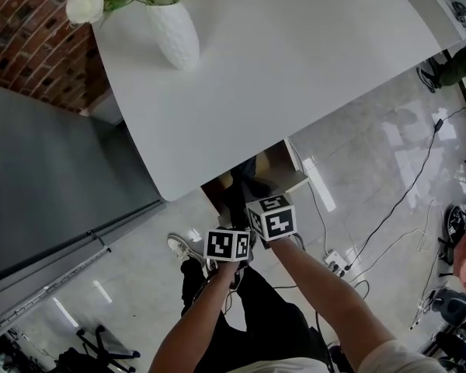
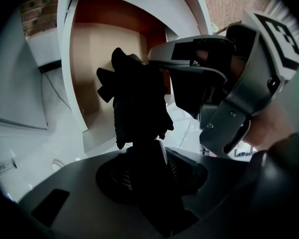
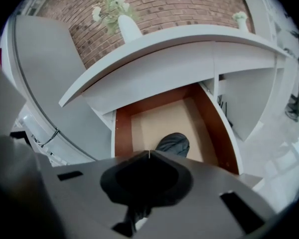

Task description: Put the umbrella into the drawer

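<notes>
Two claws, side by side at the front of the drawer.

- Left claw: about half open, pads clamped on the umbrella. It is black and folded, and sticks out ahead of the jaws over the drawer.
- Can't tell if the umbrella's far end touches the drawer floor.
- Right claw: fully closed, jaw tips meeting. The umbrella's rounded end shows just past the tips, above the drawer floor.

Counts:
- One umbrella.
- One drawer, pulled out, with brown walls and a tan floor.
- Two marker cubes, one per claw, both just in front of the drawer in the head view.
- One white table directly above the drawer.
- One large vase with white flowers on the table, well back from the drawer.
- One power strip on the floor, just right of the drawer.
</notes>
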Demonstrator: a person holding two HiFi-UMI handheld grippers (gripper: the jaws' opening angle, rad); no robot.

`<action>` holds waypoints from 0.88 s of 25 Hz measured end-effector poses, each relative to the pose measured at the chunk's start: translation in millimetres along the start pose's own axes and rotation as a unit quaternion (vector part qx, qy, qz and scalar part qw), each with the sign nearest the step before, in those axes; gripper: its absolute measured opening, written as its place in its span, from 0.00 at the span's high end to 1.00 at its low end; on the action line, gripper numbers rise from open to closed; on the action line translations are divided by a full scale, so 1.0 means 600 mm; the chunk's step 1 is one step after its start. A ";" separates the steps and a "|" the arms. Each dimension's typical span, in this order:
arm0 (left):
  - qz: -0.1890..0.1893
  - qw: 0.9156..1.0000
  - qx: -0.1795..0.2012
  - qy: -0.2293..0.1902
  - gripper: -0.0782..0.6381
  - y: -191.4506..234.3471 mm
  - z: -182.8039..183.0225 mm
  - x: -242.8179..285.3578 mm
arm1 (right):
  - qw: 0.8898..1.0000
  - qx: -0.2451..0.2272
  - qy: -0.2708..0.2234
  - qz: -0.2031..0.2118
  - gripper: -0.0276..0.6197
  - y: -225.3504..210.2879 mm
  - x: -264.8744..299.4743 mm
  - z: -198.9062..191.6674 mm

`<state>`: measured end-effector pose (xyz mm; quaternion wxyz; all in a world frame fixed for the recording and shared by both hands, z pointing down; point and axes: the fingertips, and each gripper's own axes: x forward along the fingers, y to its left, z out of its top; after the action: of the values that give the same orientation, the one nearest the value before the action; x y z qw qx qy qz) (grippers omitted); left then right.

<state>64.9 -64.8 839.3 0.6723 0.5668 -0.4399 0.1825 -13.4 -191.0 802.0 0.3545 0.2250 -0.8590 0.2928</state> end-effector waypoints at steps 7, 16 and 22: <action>0.008 1.000 -0.002 0.006 0.70 0.000 -0.002 0.002 | 1.000 0.008 0.012 0.002 0.93 -0.003 -0.012 -0.009; 0.033 0.999 0.012 0.015 0.56 0.011 -0.014 -0.008 | 1.000 -0.001 0.027 0.001 0.93 0.013 -0.003 -0.037; 0.032 0.999 0.019 0.012 0.56 0.005 -0.024 -0.021 | 1.000 -0.003 0.024 -0.005 0.93 0.015 -0.003 -0.036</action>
<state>61.4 -47.3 831.2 0.6605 0.5629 -0.4460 0.2191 -7.2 -169.8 810.1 0.3772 0.2215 -0.8501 0.2933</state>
